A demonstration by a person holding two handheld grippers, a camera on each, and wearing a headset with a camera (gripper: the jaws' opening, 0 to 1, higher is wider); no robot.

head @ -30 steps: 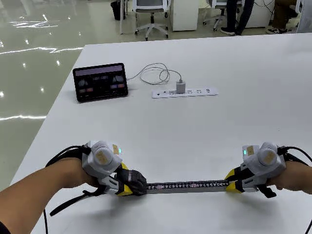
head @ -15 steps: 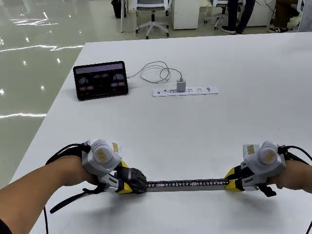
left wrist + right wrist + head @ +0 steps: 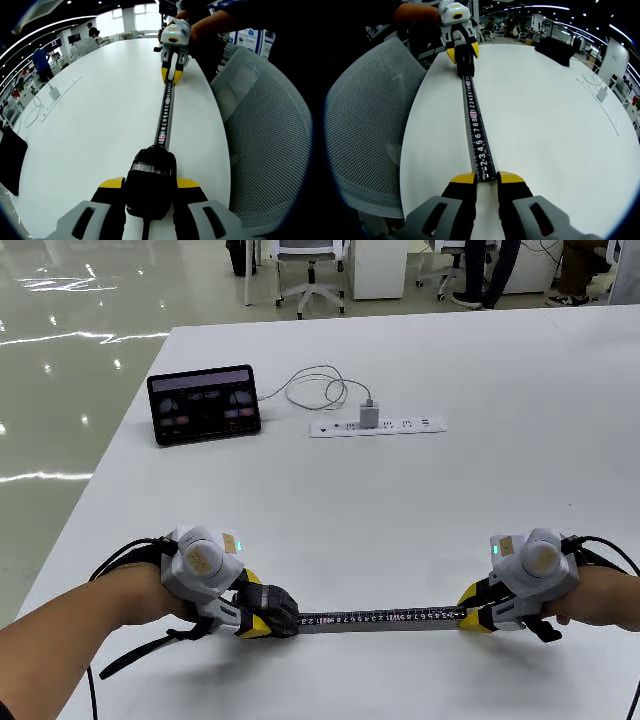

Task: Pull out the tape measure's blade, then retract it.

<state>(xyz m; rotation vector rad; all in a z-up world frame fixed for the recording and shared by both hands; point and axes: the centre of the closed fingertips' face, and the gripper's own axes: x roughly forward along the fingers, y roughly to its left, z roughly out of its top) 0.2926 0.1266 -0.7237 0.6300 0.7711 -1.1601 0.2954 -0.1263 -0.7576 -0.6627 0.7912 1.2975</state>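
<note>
Jaws, left gripper (image 3: 150, 182): pinching black tape measure case (image 3: 150, 172) from both sides, close to white table (image 3: 400, 510). Jaws, right gripper (image 3: 486, 178): nipped on end of blade (image 3: 477, 135). Blade drawn out flat and straight, spanning from left jaws to right jaws, numbers facing up, low over tabletop. Well beyond left jaws, across table: dark tablet (image 3: 205, 405), screen lit. Well beyond stretch between both pairs of jaws: power strip (image 3: 377, 427), white charger (image 3: 369, 417) plugged in, looped cable attached.
</note>
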